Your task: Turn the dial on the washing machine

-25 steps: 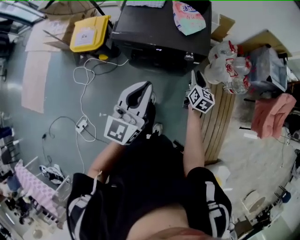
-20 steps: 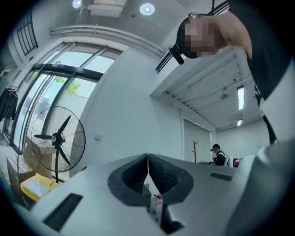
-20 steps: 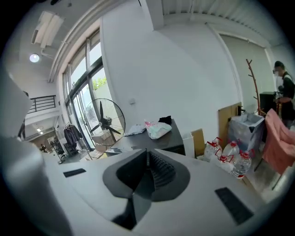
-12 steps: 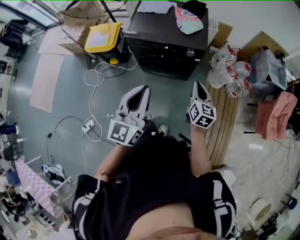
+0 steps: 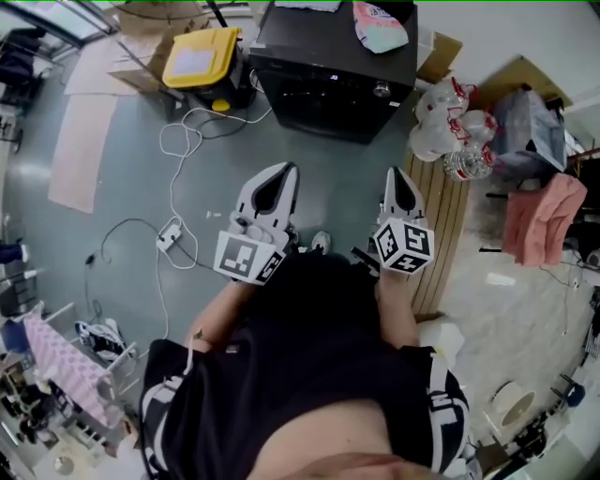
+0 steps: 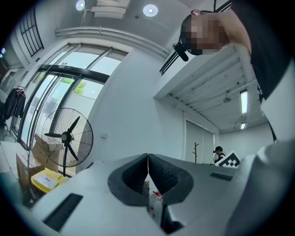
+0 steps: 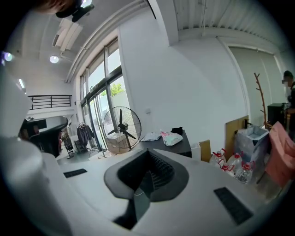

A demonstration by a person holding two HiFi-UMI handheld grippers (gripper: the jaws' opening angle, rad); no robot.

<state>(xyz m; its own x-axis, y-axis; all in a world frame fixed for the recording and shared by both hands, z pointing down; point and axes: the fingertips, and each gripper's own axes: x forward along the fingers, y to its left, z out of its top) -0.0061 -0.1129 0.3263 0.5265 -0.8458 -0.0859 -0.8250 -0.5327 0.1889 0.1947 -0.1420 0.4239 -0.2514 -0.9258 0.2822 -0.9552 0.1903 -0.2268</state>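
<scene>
Grey floor point(image 5: 122, 187) lies between the person and the black washing machine point(image 5: 319, 56), its dial point(image 5: 381, 90) well ahead; left gripper point(image 5: 279, 176) and right gripper point(image 5: 397, 178) hover near the body, both jaws together, empty, probably before approach

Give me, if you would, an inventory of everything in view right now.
washing machine: one, black, top centre of head view
dial: one, silvery, on its front, right side
box: one, yellow lid, floor left of the machine
packet: one, pink and teal, on the machine's top
water bottles: several, clear with red caps, right of the machine
cloth: one, pink, far right
fan: one, black, by the windows
left tongs: one, white, shut, empty
right tongs: one, white, shut, empty
</scene>
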